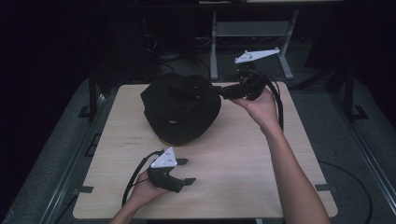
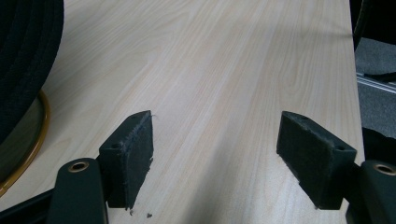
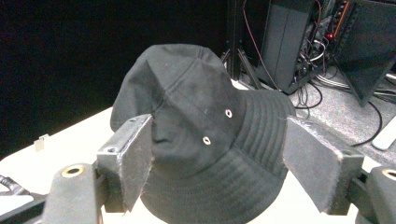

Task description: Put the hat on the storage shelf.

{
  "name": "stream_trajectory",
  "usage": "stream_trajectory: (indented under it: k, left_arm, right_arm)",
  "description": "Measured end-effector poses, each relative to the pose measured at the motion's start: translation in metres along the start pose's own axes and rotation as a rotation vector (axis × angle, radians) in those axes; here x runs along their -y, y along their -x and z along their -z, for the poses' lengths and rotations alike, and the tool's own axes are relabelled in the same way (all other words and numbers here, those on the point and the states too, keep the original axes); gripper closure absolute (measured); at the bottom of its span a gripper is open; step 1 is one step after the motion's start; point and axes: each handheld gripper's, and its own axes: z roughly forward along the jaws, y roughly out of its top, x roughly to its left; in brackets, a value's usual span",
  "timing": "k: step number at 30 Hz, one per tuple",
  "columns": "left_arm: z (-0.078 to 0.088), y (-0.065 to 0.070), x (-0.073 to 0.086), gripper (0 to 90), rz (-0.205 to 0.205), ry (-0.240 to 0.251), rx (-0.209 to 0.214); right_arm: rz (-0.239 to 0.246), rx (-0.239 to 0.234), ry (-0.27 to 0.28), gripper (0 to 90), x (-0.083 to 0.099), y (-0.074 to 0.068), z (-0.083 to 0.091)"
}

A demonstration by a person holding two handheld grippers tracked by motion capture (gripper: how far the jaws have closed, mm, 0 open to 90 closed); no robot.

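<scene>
High view: a black bucket hat lies on the far half of the pale wood-grain desk, on top of a round thing with a thin golden rim, possibly a plate or hoop. The right gripper reaches in at the hat's right edge; in the right gripper view its fingers are spread wide with the hat between and beyond them, nothing pinched yet. The left gripper rests low near the desk's front edge, fingers spread, holding nothing.

The hat is soft stitched cotton, limp, with a ribbed brim and two small metal eyelets on the dented crown. My worry: closing on so floppy a brim may catch a single layer, so the cloth slips or drags the rimmed thing beneath along the smooth desk. The felt-like finger pads look worn and fuzzy, which may help the grip.
</scene>
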Motion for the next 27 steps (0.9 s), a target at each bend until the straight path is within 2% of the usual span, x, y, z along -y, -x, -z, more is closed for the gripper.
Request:
stream_trajectory:
  k: [27]
  left_arm:
    - [0.0,-0.002,0.001,24.5,0.003,0.005,-0.007]
  right_arm:
    - [-0.056,0.054,-0.015,20.6,0.044,0.014,0.031]
